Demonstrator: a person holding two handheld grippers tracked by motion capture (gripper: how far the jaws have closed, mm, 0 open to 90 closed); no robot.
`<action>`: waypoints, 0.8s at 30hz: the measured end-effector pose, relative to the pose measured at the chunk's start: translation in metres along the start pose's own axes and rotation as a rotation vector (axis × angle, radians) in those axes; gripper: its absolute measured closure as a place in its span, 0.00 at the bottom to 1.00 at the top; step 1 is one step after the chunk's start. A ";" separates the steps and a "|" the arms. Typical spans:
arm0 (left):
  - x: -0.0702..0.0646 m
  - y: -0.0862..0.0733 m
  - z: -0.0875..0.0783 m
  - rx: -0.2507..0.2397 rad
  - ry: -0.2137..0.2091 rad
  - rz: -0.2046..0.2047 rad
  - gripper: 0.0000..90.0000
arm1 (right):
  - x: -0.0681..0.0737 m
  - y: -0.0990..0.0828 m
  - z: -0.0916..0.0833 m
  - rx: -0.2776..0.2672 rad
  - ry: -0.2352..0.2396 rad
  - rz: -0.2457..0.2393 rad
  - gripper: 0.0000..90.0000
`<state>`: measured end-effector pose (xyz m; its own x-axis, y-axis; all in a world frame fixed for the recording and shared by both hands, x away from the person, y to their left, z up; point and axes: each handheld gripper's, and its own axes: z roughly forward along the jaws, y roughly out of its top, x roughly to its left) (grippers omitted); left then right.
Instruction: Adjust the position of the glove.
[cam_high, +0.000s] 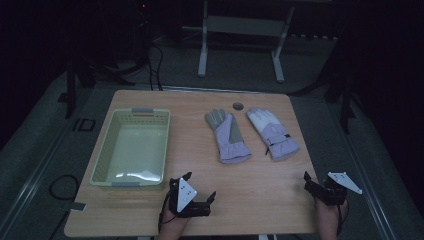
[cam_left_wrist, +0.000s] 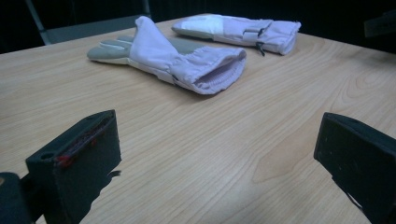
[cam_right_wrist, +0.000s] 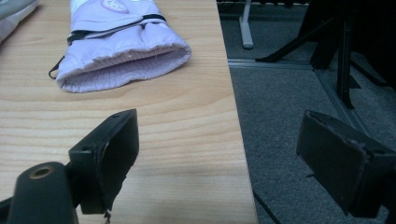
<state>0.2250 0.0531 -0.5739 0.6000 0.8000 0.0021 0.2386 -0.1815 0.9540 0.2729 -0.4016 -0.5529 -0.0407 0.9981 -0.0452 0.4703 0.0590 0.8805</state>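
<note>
Two lilac gloves lie flat on the wooden table (cam_high: 250, 195), cuffs toward me. The left glove (cam_high: 228, 137) (cam_left_wrist: 187, 60) shows its grey palm; the right glove (cam_high: 272, 132) (cam_left_wrist: 243, 30) (cam_right_wrist: 121, 51) has a white back and a black strap. My left gripper (cam_high: 200, 185) (cam_left_wrist: 217, 154) rests low at the table's near edge, short of the left glove, jaws wide open and empty. At the near right corner my right gripper (cam_high: 315, 181) (cam_right_wrist: 233, 154) is open too, straddling the table's right edge, with the right glove's cuff ahead of it.
A pale green plastic basket (cam_high: 135, 112) stands empty on the left half of the table. A small dark round disc (cam_high: 238, 105) lies at the far edge between the gloves. Grey carpet (cam_right_wrist: 289, 116) and dark stand legs lie beyond the right edge.
</note>
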 end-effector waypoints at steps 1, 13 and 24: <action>0.000 0.000 0.000 0.001 -0.008 0.001 0.01 | 0.000 0.000 0.000 -0.002 0.000 -0.001 0.14; 0.001 0.000 0.001 0.003 -0.037 -0.006 0.01 | 0.002 0.007 -0.003 0.014 0.044 -0.017 0.14; 0.001 0.000 0.000 0.009 -0.043 -0.016 0.01 | 0.008 0.041 -0.005 0.065 0.078 -0.070 0.14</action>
<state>0.2259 0.0538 -0.5739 0.6283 0.7776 -0.0260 0.2553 -0.1744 0.9510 0.2876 -0.3916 -0.5144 -0.1427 0.9875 -0.0665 0.5199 0.1319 0.8440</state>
